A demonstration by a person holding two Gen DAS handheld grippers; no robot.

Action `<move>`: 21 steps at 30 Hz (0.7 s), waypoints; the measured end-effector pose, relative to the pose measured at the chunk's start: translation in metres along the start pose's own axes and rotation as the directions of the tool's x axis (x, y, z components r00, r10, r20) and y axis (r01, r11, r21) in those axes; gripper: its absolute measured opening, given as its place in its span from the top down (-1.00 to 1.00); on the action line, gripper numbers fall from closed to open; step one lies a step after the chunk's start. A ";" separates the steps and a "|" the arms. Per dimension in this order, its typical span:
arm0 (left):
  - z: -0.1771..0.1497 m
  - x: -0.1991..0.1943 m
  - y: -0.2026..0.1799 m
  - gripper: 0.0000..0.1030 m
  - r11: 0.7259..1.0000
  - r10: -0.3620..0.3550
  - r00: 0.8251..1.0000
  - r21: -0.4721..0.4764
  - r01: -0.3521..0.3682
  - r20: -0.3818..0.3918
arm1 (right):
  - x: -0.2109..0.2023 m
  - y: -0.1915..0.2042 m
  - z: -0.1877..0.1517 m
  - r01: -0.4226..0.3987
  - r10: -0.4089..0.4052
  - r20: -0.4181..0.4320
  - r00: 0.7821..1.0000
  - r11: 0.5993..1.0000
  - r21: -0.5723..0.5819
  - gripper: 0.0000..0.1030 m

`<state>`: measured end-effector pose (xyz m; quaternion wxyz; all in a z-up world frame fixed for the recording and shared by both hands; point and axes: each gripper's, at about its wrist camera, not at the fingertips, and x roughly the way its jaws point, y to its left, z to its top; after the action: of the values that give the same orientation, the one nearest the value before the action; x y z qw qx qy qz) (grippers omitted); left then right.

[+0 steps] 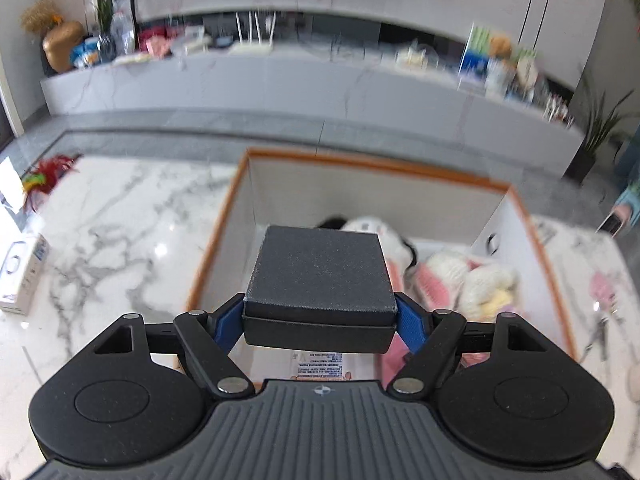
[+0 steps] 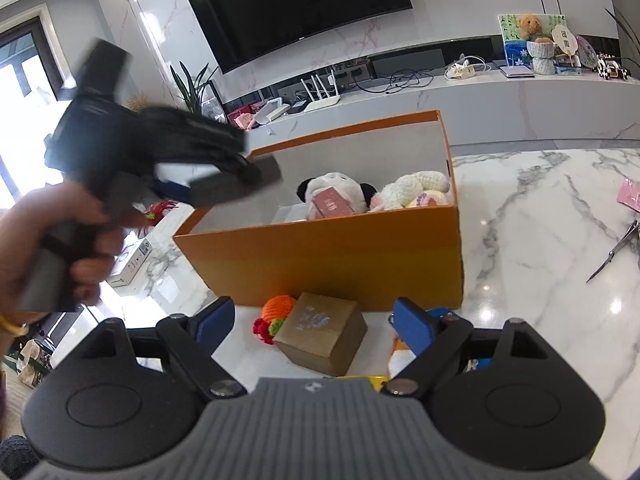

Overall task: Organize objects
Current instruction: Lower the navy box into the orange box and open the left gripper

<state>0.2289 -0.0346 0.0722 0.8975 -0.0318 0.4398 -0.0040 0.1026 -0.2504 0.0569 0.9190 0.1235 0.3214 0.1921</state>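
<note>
Left tongs (image 1: 320,316) are clamped on the dark grey lidded box (image 1: 320,276), held over the near end of the orange box (image 1: 236,204); lower it level beside the panda plush (image 2: 334,196) before you let go. Right tongs (image 2: 312,320) stand apart, with the brown cardboard box (image 2: 322,330) between them on the surface (image 2: 540,200), untouched.

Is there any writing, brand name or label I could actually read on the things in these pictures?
None can be read for certain.
Printed slip under the black box: lines of print, too small.
Brown box: pale marking on top, too faint.
White carton: graphics and print, blurred.
TV: small logo on the lower edge, unreadable.
Round fan on the shelf: a character, too small.
</note>
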 end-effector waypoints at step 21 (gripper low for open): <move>-0.036 -0.014 0.016 -0.76 0.999 -0.040 0.998 -0.018 0.040 0.042 | 0.015 -0.022 -0.003 0.071 -0.073 -0.072 0.995 0.997 -0.038 -0.70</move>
<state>0.1912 -0.0205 0.0600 0.9058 -0.0493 0.4204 -0.0171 0.1177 -0.2630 0.0385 0.9149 0.0886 0.3558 0.1688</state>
